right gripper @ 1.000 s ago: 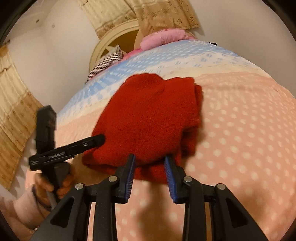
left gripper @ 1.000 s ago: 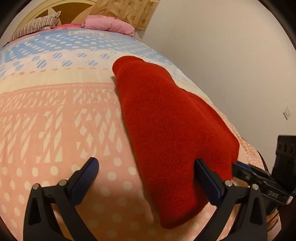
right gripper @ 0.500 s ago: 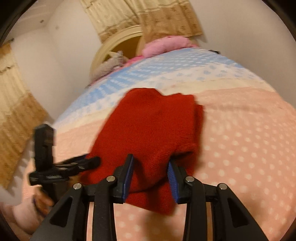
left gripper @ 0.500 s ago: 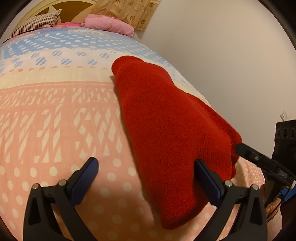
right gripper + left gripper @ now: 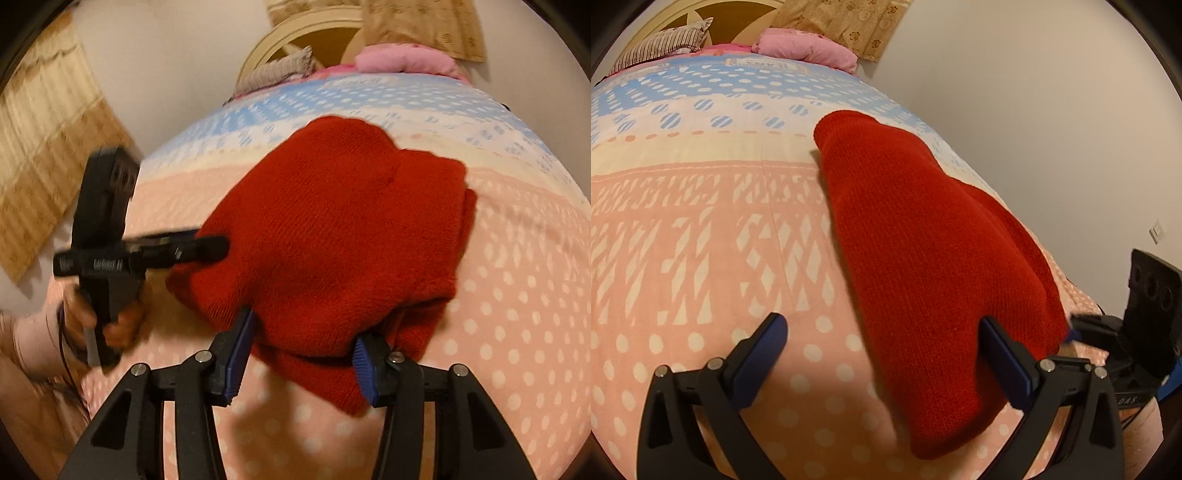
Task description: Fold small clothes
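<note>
A red knit garment (image 5: 923, 258) lies folded over on the patterned bedspread (image 5: 701, 240). In the left wrist view my left gripper (image 5: 882, 328) stands wide open just above the bed. Its right finger (image 5: 1001, 350) rests against the garment's near end, its left one over bare bedspread. My right gripper (image 5: 301, 343) is shut on the thick near edge of the red garment (image 5: 332, 221), and a lower layer hangs below its pads. From the right wrist view the left gripper (image 5: 207, 245) reaches over the garment's left edge. The right gripper (image 5: 1075, 330) shows at the garment's right corner.
Pink pillows (image 5: 805, 50) and a striped pillow (image 5: 661, 46) lie at the bed's far end under a round headboard (image 5: 306, 33). A plain wall (image 5: 1034, 110) runs along the bed's right side. Curtains (image 5: 40, 140) hang on the left. A hand (image 5: 81, 310) holds the left gripper.
The right gripper rolled and shifted sideways with the garment's near edge in it, which pulled that edge out over the lower layer. The left gripper stayed put and open.
</note>
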`<state>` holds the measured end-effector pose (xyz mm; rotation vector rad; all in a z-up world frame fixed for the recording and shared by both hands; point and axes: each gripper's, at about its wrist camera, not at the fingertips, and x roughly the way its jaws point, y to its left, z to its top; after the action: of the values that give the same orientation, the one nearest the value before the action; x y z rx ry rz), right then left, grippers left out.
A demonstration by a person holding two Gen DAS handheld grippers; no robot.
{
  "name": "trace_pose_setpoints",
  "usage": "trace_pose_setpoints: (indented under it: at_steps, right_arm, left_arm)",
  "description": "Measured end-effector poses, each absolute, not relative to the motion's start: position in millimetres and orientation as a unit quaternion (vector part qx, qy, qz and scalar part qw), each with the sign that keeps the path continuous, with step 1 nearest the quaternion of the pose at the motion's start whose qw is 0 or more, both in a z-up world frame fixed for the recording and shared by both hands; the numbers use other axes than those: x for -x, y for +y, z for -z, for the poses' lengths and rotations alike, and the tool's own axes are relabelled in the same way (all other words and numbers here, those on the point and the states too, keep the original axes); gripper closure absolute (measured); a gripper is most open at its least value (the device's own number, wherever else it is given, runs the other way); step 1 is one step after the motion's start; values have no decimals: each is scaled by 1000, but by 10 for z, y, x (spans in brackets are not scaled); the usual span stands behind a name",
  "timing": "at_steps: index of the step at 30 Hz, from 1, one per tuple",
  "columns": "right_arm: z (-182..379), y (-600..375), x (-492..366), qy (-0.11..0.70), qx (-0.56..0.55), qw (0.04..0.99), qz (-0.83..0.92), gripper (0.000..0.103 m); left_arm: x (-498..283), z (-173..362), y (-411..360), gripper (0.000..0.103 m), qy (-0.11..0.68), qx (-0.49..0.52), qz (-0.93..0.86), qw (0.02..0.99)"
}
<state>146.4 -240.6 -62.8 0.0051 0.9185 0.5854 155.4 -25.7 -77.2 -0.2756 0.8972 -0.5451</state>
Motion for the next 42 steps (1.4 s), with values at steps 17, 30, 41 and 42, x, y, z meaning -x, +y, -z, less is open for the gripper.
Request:
trace_pose_setpoints:
  at_steps: [17, 30, 41, 42]
  right_arm:
    - [304, -2808, -1124, 419, -50, 884, -200, 103]
    - [491, -2841, -1237, 423, -105, 878, -197, 94]
    - [447, -2761, -1349, 383, -89, 896, -207, 47]
    - [486, -2703, -1386, 391, -83, 891, -217, 61]
  left_arm:
    - [-1573, 777, -225, 0, 426, 134, 263, 855]
    - [-1583, 782, -220, 0, 423, 148, 268, 853]
    - [-1584, 780, -219, 0, 423, 148, 268, 853]
    - [-1583, 780, -218, 0, 423, 148, 268, 853]
